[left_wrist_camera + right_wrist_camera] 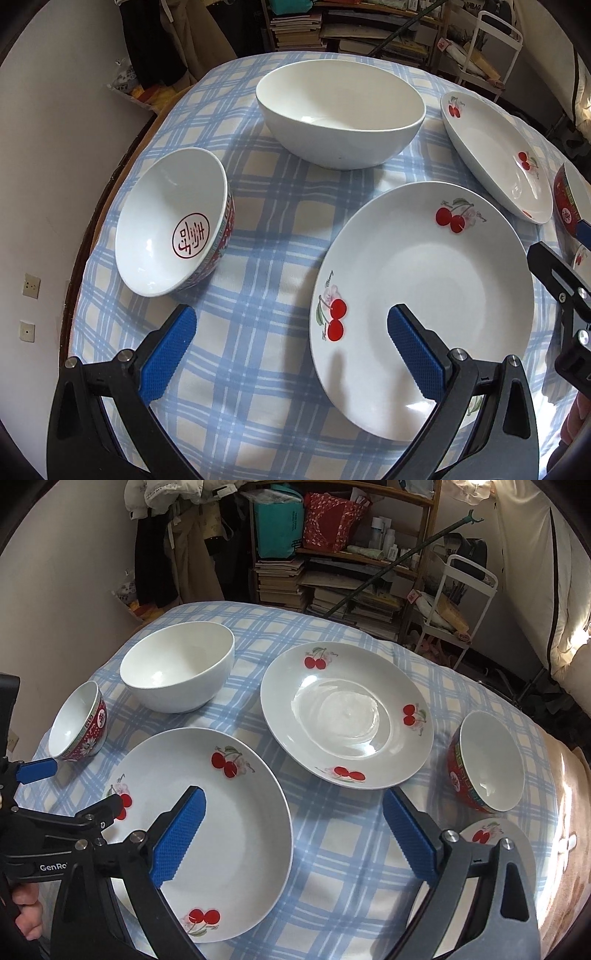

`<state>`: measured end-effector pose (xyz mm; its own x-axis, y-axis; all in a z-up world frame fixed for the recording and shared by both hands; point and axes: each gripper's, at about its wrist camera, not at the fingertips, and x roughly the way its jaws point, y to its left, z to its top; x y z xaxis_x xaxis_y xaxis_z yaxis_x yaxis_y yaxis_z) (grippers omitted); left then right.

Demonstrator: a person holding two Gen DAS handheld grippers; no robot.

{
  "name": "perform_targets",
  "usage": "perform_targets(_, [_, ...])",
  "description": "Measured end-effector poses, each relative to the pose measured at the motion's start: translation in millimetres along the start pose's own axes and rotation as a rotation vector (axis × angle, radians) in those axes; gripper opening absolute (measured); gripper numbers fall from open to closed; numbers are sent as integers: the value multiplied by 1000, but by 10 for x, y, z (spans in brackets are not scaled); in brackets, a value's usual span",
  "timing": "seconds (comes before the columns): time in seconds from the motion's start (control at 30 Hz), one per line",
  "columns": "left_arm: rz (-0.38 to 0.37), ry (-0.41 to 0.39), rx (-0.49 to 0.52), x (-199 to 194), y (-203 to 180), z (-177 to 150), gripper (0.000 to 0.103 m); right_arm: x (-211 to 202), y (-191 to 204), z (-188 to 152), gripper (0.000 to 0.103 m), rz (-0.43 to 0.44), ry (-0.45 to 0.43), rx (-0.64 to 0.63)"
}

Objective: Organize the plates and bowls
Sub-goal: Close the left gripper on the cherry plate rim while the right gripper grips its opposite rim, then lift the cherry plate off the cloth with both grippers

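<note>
A near cherry plate point(443, 280) point(236, 834) lies on the checked tablecloth point(258, 332). A second cherry plate point(495, 147) point(347, 716) lies behind it. A large white bowl point(340, 114) point(177, 668) stands at the back. A small red-patterned bowl point(173, 221) point(79, 723) sits at the left, another point(487, 762) point(570, 201) at the right. A small cherry dish point(491, 840) lies under my right gripper's right finger. My left gripper point(291, 350) is open above the cloth, its right finger over the near plate's rim. My right gripper point(293, 834) is open, straddling that plate's right edge.
The table's left edge borders a white wall point(48, 166). Shelves of books point(332, 579) and a white cart point(461, 602) stand beyond the far edge. A beige cushion point(569, 812) lies at the right. The left gripper's body point(55, 827) shows at the right wrist view's left side.
</note>
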<state>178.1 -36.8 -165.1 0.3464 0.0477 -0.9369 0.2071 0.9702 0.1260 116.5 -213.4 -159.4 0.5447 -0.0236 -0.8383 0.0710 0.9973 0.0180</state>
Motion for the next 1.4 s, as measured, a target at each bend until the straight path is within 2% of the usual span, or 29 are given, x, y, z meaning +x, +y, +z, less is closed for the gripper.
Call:
perform_targets(0.23, [-17,43,3,114,-37,-39,102,151,-29,-12,101,0,31,5])
perform_targets(0.4, [-51,77,-33,196,13,-62,102,218,-34,-26,101,2,48,10])
perform_targets(0.43, [-55,84,-45,210,30,-63,98,226,-40,-25,100,6,51,13])
perform_targets(0.63, [-112,138,-126,334,183,-80,81,314,-63,-41,85,46,88,31])
perform_targets(0.73, [-119,141,-128,346,189,-94,75,376,-68,-63,73,63,118,45])
perform_targets(0.87, [-142,120,-140,310,217,-88,60,439,-89,-83,67,75,146,60])
perform_targets(0.93, [-158,112,-148,306,258,-62,50,467,-90,-94,50,87,165,66])
perform_targets(1.1, [-195,105,-142,305,271,-30,35,558,-126,-145,28,133,217,104])
perform_targets(1.17, [-214,104,-138,301,256,-33,30,570,-143,-160,24,162,223,123])
perform_targets(1.23, [-265,113,-140,317,263,-41,17,567,-135,-165,18,175,229,124])
perform_targets(1.4, [-294,122,-164,361,307,-30,17,564,-111,-170,18,171,231,116])
